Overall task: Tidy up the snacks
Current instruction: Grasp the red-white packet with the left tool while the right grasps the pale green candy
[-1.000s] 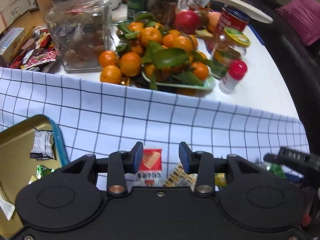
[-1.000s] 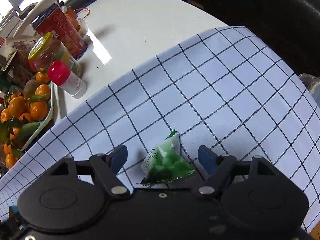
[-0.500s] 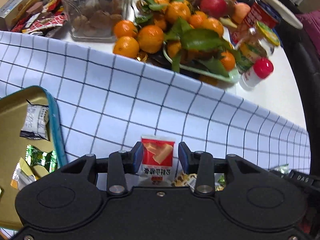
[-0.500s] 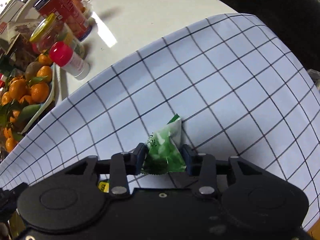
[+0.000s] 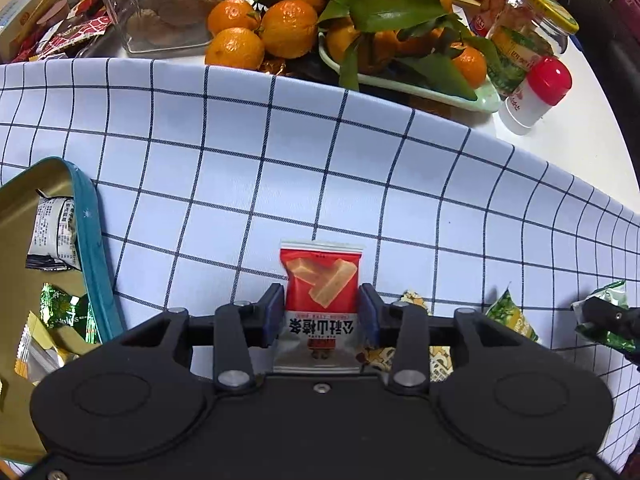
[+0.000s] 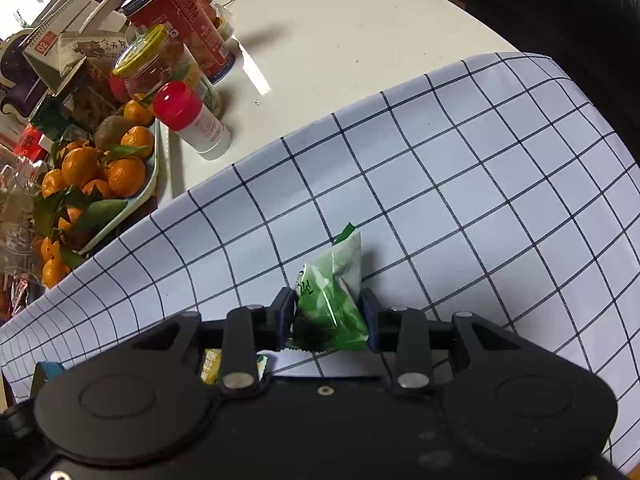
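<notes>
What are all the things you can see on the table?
Cloth: one, white with dark checks, covering table.
Tin: one, gold with teal rim, left, packets inside.
Red packet: one, on cloth.
Green packet: one, pinched, right side.
Oranges: many, orange, leafy, on tray behind cloth.
Bottle: one, white, red cap, beside tray.
Left gripper: one, black, jaws just opened slightly around red packet, not pinching.
Right gripper: one, black, jaws just closed on green packet.

Matt checked cloth (image 5: 280,168), glossy red foil packet (image 5: 320,280), brassy metal tin (image 5: 24,216).
</notes>
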`<state>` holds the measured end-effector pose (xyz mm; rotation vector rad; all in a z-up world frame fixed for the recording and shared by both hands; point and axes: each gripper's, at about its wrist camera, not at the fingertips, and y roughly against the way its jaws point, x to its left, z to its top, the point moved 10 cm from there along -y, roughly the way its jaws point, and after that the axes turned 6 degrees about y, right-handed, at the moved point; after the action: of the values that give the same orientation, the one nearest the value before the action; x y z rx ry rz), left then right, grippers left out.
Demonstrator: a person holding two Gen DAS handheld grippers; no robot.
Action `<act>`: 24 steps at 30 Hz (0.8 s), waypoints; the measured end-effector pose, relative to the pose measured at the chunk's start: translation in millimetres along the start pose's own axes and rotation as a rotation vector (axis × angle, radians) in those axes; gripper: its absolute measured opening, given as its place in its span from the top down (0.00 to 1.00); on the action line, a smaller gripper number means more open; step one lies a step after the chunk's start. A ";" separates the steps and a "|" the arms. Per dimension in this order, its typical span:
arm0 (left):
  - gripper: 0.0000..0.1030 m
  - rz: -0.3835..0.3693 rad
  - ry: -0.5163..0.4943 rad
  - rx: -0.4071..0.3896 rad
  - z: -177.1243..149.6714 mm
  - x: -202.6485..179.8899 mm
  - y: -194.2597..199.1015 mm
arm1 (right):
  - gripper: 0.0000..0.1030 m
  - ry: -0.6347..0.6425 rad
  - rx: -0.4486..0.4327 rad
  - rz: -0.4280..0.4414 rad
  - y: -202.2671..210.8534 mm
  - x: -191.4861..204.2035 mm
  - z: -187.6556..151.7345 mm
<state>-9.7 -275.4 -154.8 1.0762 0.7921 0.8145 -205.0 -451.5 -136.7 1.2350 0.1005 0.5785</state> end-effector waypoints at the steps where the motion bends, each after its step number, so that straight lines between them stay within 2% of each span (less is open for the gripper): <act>1: 0.52 0.001 -0.002 -0.003 0.1 -1.0 -0.5 | 0.64 0.002 -0.001 0.002 0.1 0.5 0.2; 5: 0.45 0.013 -0.017 -0.018 -2.6 -8.5 -3.4 | 0.64 0.018 -0.007 0.004 1.5 1.8 0.7; 11: 0.45 0.074 -0.084 -0.045 -7.2 -22.4 -4.6 | 0.64 0.024 -0.012 0.010 4.6 1.5 2.3; 13: 0.49 0.081 -0.063 -0.051 -6.3 -20.9 -3.9 | 0.64 0.022 -0.014 0.011 5.6 1.0 3.5; 14: 0.56 0.082 -0.049 -0.050 -5.8 -18.4 -2.4 | 0.64 0.020 -0.015 0.011 6.2 1.0 3.8; 19: 0.59 -0.013 0.055 -0.009 1.0 -3.0 3.3 | 0.64 0.030 -0.025 0.018 12.1 4.8 4.2; 24: 0.59 -0.023 0.055 -0.034 3.3 -0.4 14.0 | 0.64 0.052 -0.029 0.020 19.0 12.9 3.4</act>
<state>-9.5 -273.5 -140.5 1.0164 0.8324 0.8385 -199.7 -444.5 -115.2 1.1939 0.1229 0.6271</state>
